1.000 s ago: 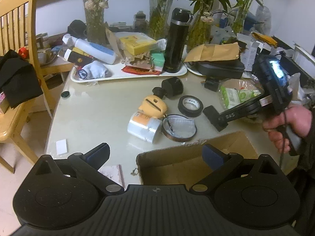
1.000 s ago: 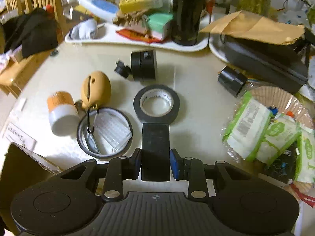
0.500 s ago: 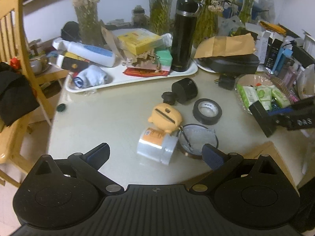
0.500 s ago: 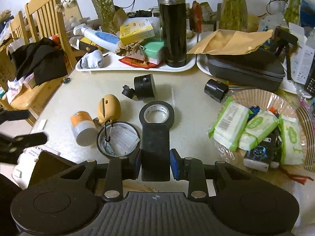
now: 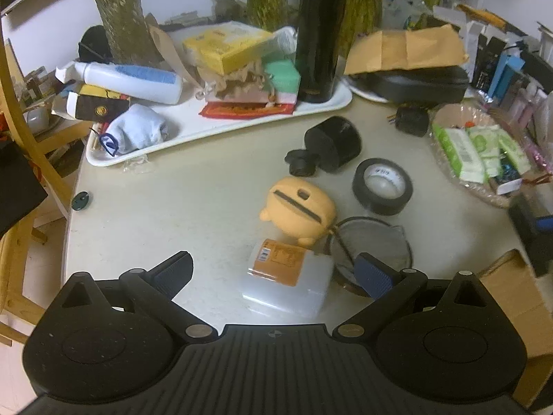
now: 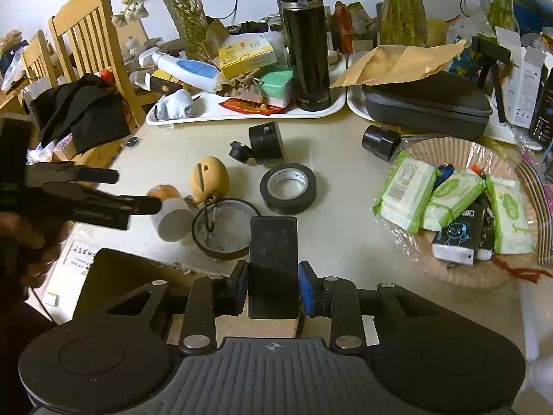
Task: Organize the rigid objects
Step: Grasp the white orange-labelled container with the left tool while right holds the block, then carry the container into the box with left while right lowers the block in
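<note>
My right gripper (image 6: 273, 288) is shut on a flat black block (image 6: 273, 259), held above the table near a cardboard box (image 6: 114, 276). My left gripper (image 5: 273, 271) is open and low over a white jar with an orange label (image 5: 290, 276), which lies on its side between the spread fingers without touching the pads. In the right wrist view, a hand holds the left gripper (image 6: 138, 190) beside that jar (image 6: 169, 207). Past it lie a tan pig-shaped case (image 5: 300, 207), a round black-rimmed tin (image 5: 376, 245), a black tape roll (image 5: 382, 186) and a black cylinder (image 5: 331, 141).
A white tray (image 6: 242, 112) at the back holds a tall black flask (image 6: 307, 41), boxes and a bottle. A black zip case (image 6: 425, 103) and a basket of wipe packs (image 6: 459, 269) sit at the right. A wooden chair (image 6: 86, 45) stands at the left.
My left gripper has come forward and down until the jar lies between its fingers; the box has slid to its right edge. My right gripper has risen and drawn back with the block.
</note>
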`<state>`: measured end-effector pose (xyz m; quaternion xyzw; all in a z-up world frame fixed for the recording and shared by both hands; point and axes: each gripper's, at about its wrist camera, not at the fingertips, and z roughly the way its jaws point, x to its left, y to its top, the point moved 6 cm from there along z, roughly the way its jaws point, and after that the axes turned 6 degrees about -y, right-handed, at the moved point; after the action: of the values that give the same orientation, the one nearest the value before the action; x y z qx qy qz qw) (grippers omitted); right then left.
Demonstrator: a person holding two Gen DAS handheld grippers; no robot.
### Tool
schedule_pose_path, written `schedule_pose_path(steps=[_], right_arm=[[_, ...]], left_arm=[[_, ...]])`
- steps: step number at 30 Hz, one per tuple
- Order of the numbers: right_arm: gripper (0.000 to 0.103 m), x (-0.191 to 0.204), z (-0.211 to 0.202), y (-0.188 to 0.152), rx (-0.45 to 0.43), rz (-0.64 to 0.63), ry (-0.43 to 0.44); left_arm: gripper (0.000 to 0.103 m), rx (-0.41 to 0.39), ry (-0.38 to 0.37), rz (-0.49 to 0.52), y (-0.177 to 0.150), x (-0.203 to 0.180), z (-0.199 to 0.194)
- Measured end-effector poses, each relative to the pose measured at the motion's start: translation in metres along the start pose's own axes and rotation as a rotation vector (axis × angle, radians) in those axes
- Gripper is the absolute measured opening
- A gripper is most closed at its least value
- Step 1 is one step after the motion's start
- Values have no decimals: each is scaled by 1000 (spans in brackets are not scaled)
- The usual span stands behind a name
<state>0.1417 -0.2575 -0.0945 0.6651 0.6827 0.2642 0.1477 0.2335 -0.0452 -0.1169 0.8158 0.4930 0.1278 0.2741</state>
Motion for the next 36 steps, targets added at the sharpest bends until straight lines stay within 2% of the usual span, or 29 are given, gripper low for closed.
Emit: schedule_pose_path(steps=[9,10,14,15,17,22,29,36], right_arm=[[33,2,0,-4,10,15,16],[33,2,0,-3,9,21,22],[33,2,-1,-2,5,27,29],[33,2,-1,-2,5,27,27],[33,1,-1,-2,5,27,26],[33,2,-1,-2,6,25,28],[33,4,-2,-1,1,17,26],[33,6,-1,-1,1,10,27]], left_arm=[[100,53,-31,14,-4,3,26],[90,58,-35,19,-4,2,29],[76,123,-34,46,-8,-1,41],[69,132,-42,59,-9,-3,42],[65,140,-45,67,-11,-5,44],[59,121,-23,61,-10,-6,36],[59,69,6,8,-7,1,13],[59,0,-19,-20,-2,-2,-22]])
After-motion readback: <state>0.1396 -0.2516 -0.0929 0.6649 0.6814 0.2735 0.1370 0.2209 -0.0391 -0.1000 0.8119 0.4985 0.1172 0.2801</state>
